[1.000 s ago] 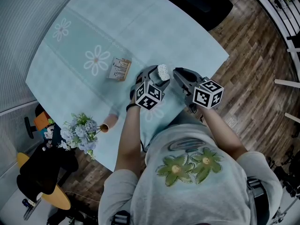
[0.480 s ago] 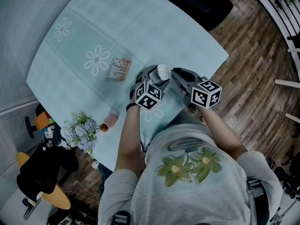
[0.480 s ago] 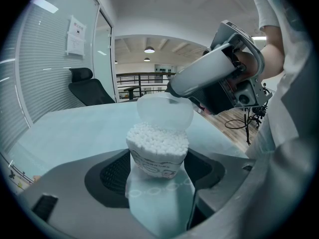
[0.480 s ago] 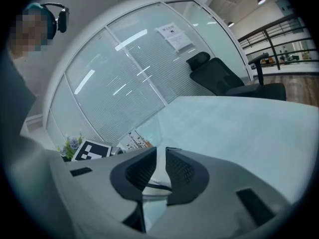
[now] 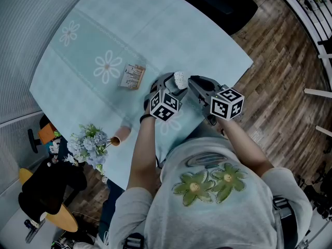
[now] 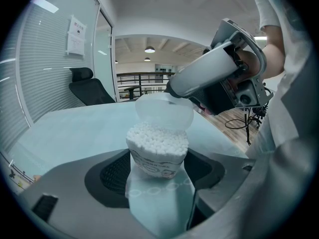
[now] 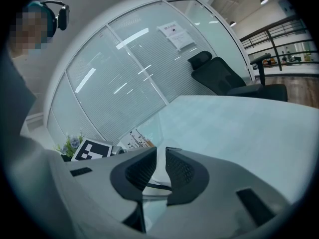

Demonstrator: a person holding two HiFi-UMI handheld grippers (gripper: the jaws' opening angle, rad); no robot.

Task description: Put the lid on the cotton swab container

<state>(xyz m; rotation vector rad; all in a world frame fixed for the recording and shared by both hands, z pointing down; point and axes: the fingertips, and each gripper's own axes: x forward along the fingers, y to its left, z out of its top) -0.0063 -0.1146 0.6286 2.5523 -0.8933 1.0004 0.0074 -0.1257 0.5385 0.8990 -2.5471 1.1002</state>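
Note:
The cotton swab container, a clear tub packed with white swab tips, stands upright between my left gripper's pads, which press on its sides. In the head view the container is over the table's near edge, with the left gripper under it. My right gripper is just to its right, shut on the thin translucent lid. From the left gripper view the lid hangs tilted at the container's far rim, carried by the right gripper.
A light blue tablecloth with daisy prints covers the table. A small printed box lies left of the grippers. Flowers and a brown cup sit at the near-left edge. A black office chair stands beyond the table.
My right gripper has shifted slightly left with the lid, closer to the container. The left gripper and container have stayed still.

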